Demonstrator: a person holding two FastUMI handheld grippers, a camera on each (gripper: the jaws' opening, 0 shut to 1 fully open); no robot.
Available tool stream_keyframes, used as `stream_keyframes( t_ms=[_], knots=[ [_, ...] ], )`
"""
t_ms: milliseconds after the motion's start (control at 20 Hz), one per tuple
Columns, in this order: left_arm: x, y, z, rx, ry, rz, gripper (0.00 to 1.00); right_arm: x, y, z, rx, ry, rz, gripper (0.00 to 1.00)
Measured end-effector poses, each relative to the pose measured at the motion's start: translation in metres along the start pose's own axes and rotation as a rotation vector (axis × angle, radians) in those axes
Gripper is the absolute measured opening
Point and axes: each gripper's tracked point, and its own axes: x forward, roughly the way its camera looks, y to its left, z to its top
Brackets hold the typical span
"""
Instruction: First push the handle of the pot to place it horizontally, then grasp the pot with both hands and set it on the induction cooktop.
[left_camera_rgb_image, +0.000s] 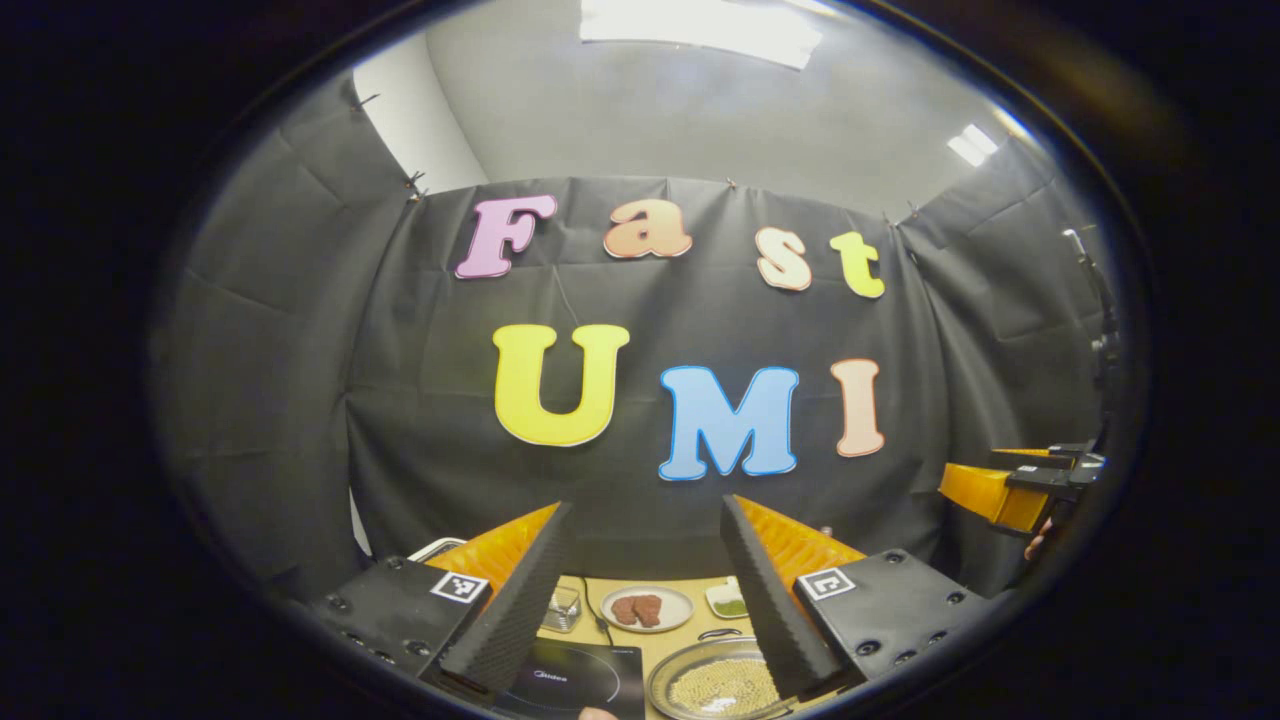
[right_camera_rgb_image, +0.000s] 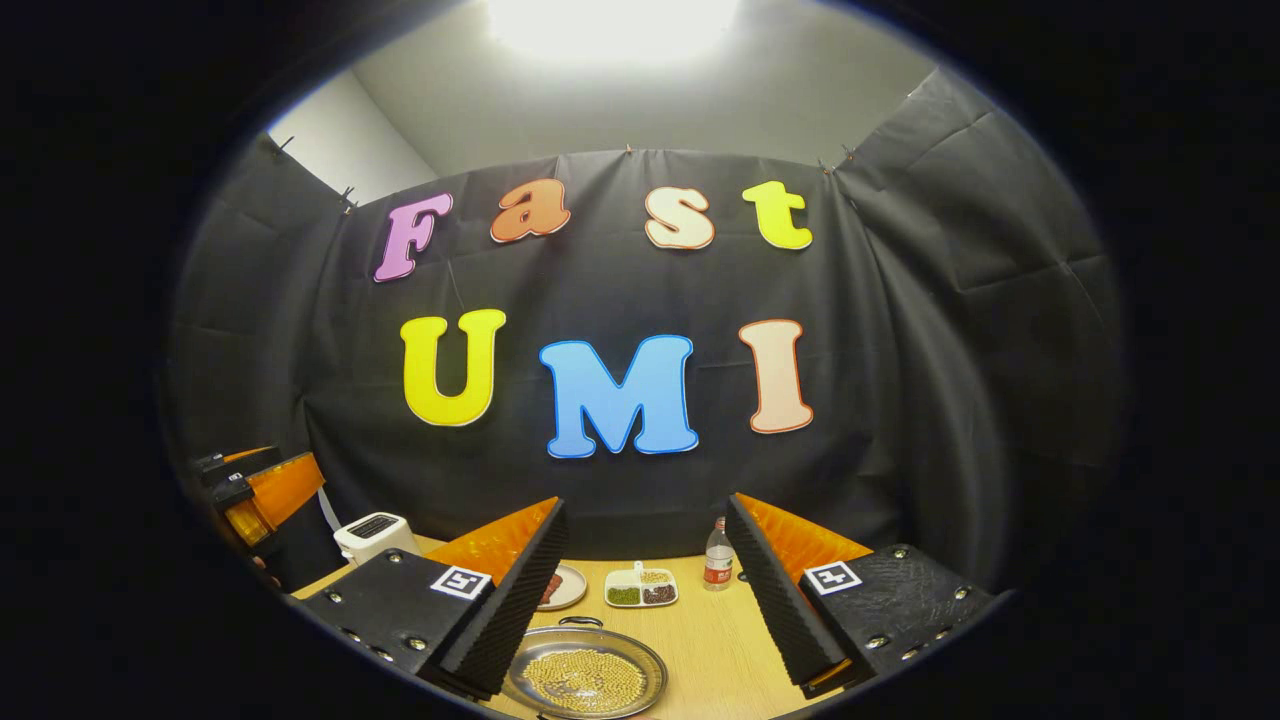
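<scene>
In the left gripper view, the left gripper (left_camera_rgb_image: 645, 590) is held high over the table (left_camera_rgb_image: 690, 640) with its jaws wide apart and nothing between them, probably because the work is not yet begun. At about seven o'clock between its fingers lies the cooktop (left_camera_rgb_image: 570, 685), dark and flat, and just beside it at five o'clock the pot (left_camera_rgb_image: 715, 685), a shallow metal pan full of small pale beans. Behind them stands a plate (left_camera_rgb_image: 647, 608) with brownish food. In the right gripper view, the right gripper (right_camera_rgb_image: 648, 590) is open too and grips nothing; the pot lies at six o'clock, and its small handle (right_camera_rgb_image: 580, 622) points away toward the wall. Farther right stands a bottle (right_camera_rgb_image: 717, 565). I judge the handle push comes first.
</scene>
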Motion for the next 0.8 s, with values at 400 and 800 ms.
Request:
stream_keyframes(
  t_ms=[400,800],
  knots=[
    [0.004,-0.003,-0.007,0.013,0.02,0.001,0.99,0.004,0.0,-0.016,0.002,0.041,0.005,0.98],
    [0.005,-0.001,-0.011,0.0,0.046,0.005,0.97,0.004,0.006,-0.045,0.011,0.134,0.02,0.94]
  ],
)
